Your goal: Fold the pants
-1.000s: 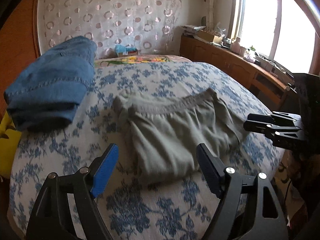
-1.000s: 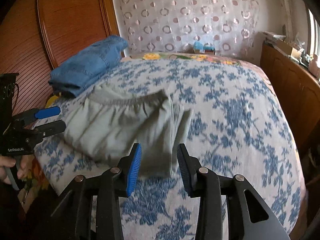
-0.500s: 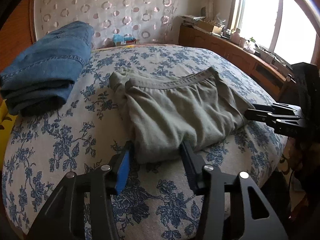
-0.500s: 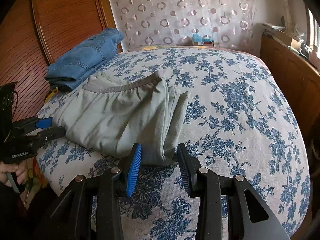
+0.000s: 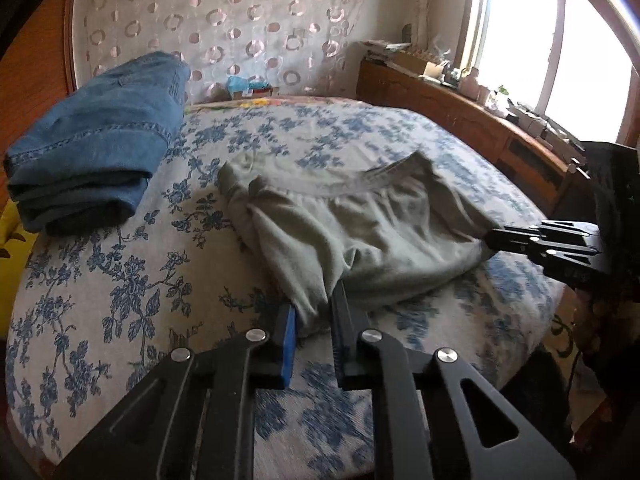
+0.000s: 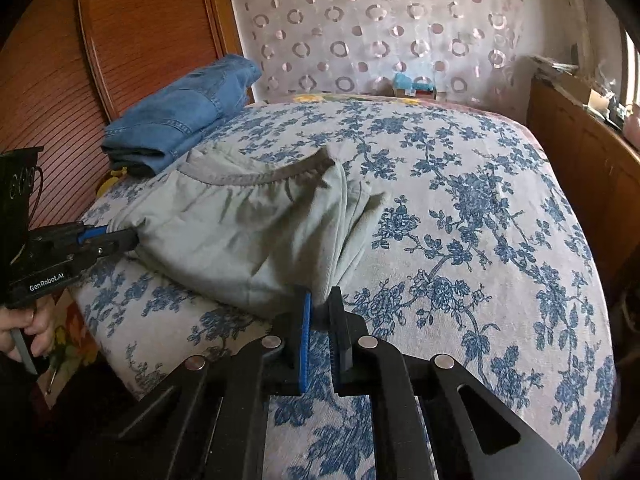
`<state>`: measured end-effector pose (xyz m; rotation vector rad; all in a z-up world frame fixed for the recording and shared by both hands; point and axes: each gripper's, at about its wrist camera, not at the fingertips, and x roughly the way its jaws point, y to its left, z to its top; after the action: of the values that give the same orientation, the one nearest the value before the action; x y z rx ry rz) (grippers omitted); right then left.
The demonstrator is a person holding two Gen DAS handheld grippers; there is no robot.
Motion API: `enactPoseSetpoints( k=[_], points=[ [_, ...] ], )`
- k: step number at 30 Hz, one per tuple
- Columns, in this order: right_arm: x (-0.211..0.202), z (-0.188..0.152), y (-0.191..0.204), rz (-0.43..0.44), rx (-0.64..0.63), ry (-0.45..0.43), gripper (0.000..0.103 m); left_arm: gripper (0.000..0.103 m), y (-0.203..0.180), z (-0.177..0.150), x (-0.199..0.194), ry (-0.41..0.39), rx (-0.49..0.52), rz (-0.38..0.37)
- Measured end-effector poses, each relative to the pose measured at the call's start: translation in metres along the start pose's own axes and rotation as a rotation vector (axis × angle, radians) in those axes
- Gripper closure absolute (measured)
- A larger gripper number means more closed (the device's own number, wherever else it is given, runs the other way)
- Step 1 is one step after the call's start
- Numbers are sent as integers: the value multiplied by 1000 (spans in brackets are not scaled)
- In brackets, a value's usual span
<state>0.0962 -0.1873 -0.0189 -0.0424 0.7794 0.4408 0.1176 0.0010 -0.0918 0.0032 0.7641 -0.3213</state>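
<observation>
A: What is the left gripper doing?

B: Its jaws have just been closing, and they are now pinching a near corner of the pants at lower centre of the left wrist view. A bunch of grey-green cloth is sitting between the blue pad and the black one.

A: And the right gripper?

B: Its jaws have also just been closing. They are clamping the other near corner of the pants, low in the middle of the right wrist view, with only a thin pinch of cloth between the pads.

A: Where are the pants lying?

B: They are lying folded on the bedspread, which is printed with blue flowers, close to its near edge. The waistband is facing the far side, toward the curtain. In the left wrist view they are filling the centre; in the right wrist view they are sitting left of centre.

A: Is each gripper showing in the other camera?

B: Yes. The right one is reaching in from the right edge of the left view, touching the cloth, and the left one is coming in from the left edge of the right view, with a hand gripping its handle.

A: Anything else on the bed?

B: Folded jeans are resting at the upper left, apart from the pants.
</observation>
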Motion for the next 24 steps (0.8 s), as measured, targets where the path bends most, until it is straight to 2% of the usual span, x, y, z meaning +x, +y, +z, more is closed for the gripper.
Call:
enactPoseSetpoints(
  k=[5,24],
  points=[
    [-14,-6,1,7,-4,-4,95,87,-8,-2,-15,-18,15,-11],
    [-55,-35,15,16,-17,-15,95,87,-22,-23,-35,-5,28,-30]
  ],
)
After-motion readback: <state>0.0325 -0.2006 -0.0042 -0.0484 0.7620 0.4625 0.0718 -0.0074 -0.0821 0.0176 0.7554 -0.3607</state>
